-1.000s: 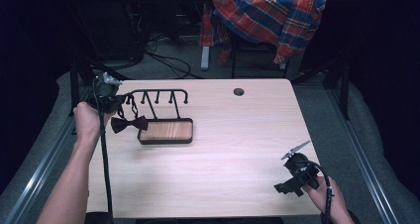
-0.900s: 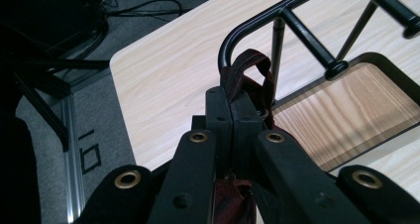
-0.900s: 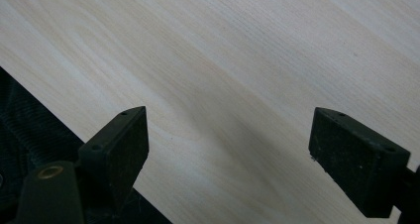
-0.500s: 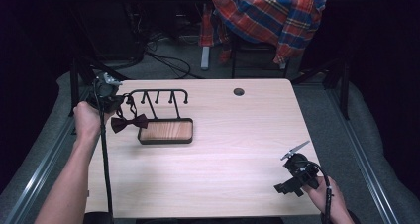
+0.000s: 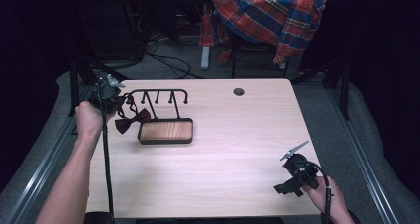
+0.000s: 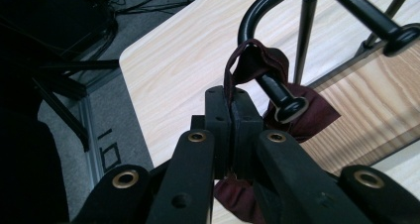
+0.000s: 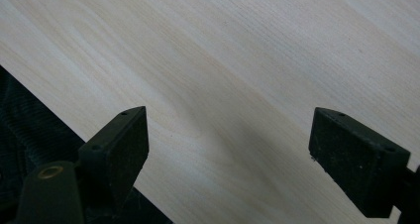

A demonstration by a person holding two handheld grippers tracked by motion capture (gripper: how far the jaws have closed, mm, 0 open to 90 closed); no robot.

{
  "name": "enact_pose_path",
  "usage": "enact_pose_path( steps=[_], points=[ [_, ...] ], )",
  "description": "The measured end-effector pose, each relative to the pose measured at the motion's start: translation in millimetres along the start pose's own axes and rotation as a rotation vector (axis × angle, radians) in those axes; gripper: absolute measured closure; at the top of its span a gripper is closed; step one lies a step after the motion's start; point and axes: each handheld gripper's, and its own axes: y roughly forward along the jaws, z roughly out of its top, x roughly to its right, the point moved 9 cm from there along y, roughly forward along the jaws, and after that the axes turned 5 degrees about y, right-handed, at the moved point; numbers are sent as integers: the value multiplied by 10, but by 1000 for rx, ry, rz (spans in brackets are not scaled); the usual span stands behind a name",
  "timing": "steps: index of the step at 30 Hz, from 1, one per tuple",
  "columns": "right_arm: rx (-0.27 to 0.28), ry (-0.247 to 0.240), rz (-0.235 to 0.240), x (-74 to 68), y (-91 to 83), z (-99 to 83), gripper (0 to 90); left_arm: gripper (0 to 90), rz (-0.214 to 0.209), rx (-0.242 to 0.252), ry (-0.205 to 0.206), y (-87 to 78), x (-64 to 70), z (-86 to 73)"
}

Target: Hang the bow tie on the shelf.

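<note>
The bow tie [image 5: 132, 121] hangs by its strap on the rack [image 5: 157, 92]'s end peg at the bench [image 5: 237, 135]'s left, left gripper [image 6: 232, 116] clenched on the strap, so ease it past the knob (right gripper [image 7: 228, 149] idle, released); no readable labels.
</note>
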Motion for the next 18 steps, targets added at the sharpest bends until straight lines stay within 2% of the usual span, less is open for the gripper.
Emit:
enact_pose_path(
  steps=[12,14,15,18],
  points=[
    [0,-2,3,-7,7,-2,154,755,9,-43,-1,44,-3,-92],
    [-7,-4,0,-3,4,-8,155,673,9,-53,-3,44,-5,-107],
    [-8,-4,0,-3,4,-8,155,673,13,-59,-5,44,-12,-118],
    [-6,-4,1,-6,6,-6,155,588,16,-76,-16,44,-23,-142]
  ],
)
